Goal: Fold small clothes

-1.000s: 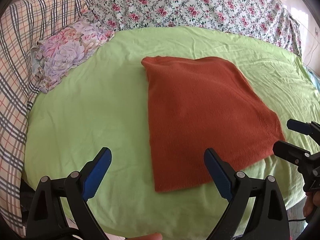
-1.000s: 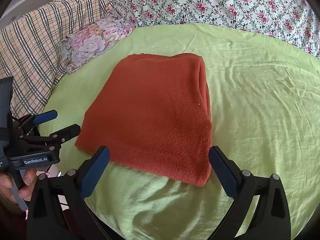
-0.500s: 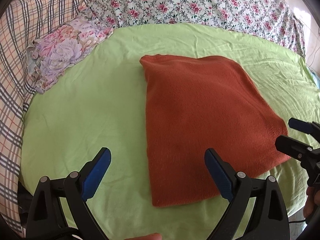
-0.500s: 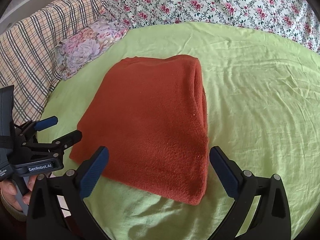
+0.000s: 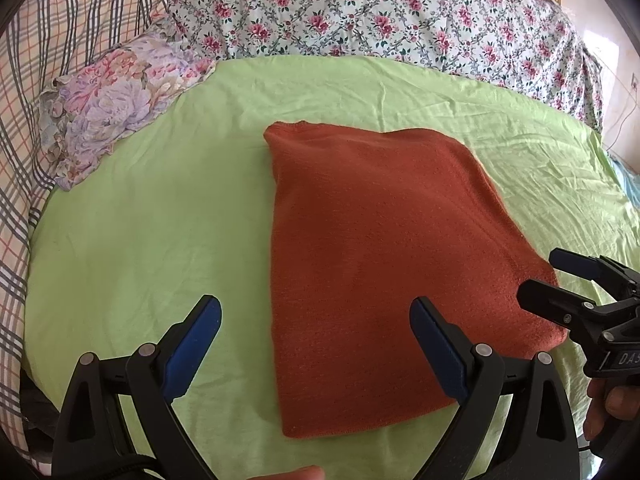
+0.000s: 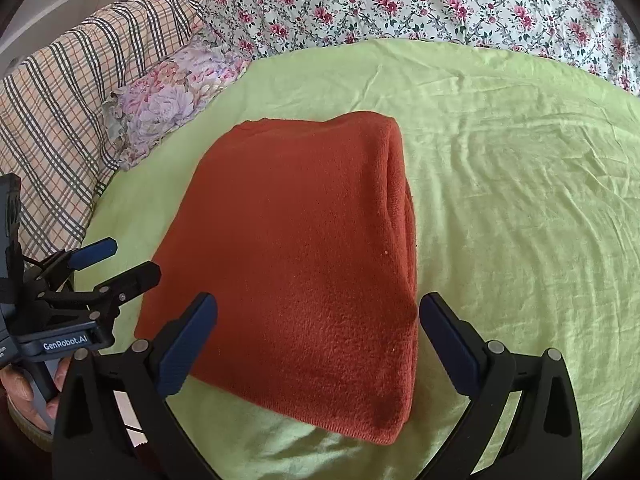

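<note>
A rust-orange garment (image 5: 384, 264) lies folded flat on the green sheet (image 5: 152, 220); it also shows in the right wrist view (image 6: 296, 256) with a thick folded edge along its right side. My left gripper (image 5: 316, 320) is open and empty, just above the garment's near left corner; it also shows at the left of the right wrist view (image 6: 116, 260). My right gripper (image 6: 318, 320) is open and empty over the garment's near right corner; it also shows at the right of the left wrist view (image 5: 548, 276).
A floral pillow (image 5: 116, 104) lies at the far left of the sheet. A checked blanket (image 5: 36, 92) runs along the left. A rose-patterned cover (image 5: 380, 12) lies across the back. The bed's near edge is just below both grippers.
Both grippers have moved forward toward the garment's near edge, so it looks larger and closer. Both stay open. The garment has not moved.
</note>
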A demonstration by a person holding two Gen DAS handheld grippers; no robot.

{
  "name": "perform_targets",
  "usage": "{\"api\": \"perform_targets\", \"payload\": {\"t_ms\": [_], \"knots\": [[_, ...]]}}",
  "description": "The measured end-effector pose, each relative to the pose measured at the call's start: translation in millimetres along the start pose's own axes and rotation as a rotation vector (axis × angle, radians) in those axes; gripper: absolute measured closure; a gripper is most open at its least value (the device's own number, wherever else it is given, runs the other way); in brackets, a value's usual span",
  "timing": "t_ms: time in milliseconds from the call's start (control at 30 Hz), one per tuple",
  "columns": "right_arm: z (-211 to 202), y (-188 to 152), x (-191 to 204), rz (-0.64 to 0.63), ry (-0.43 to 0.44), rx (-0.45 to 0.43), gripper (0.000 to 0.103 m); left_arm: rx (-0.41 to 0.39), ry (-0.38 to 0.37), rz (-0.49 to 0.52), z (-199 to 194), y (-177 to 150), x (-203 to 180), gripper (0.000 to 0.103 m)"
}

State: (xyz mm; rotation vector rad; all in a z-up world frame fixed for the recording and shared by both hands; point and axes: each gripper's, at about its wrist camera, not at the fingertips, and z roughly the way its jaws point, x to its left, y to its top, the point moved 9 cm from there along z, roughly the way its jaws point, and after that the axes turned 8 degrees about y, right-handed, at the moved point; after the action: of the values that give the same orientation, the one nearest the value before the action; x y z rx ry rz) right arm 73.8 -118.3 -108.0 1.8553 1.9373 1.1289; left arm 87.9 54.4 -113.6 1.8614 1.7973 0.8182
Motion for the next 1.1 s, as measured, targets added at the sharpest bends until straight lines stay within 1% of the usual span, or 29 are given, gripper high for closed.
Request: {"api": "perform_targets", "payload": {"t_ms": [500, 1100], "knots": [[5, 3, 3, 0.011, -0.001, -0.001, 0.002, -0.008, -0.018, 0.003, 2, 5, -4, 0.007], [5, 8, 13, 0.004, 0.006, -0.013, 0.001, -0.023, -0.024, -0.001, -4, 8, -9, 0.007]]}}
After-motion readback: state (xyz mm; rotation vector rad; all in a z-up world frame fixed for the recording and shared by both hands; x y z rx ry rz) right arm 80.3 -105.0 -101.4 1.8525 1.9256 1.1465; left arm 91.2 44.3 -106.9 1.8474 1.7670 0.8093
